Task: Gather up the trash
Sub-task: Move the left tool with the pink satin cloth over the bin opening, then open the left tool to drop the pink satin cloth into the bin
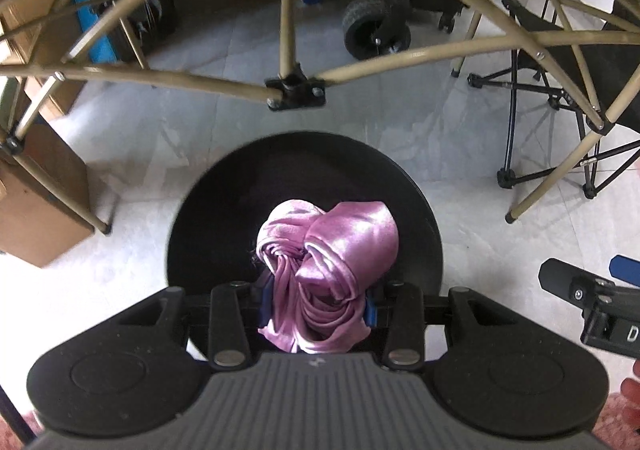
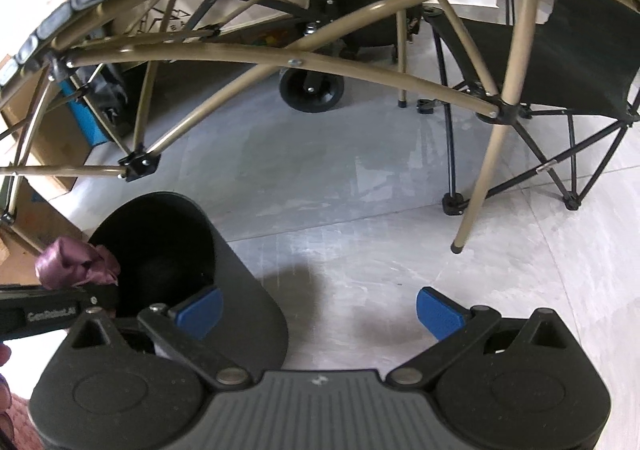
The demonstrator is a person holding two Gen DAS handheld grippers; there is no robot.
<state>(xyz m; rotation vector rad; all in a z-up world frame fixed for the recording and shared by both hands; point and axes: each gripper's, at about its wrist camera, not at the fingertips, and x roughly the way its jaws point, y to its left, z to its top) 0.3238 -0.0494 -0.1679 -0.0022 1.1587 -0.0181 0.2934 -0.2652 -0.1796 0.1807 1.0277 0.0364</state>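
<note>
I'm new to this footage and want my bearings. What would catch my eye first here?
The shiny pink crumpled cloth, clamped in the left gripper directly above the open black bin on the pale floor. Next, the tan folding table frame arching overhead, and the right gripper beside the bin, jaws wide and empty.

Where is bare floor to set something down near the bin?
Bare tile lies between the black bin, the tan table leg and the folding chair. It is crowded at left by cardboard boxes, and behind by table struts and a wheeled cart.
</note>
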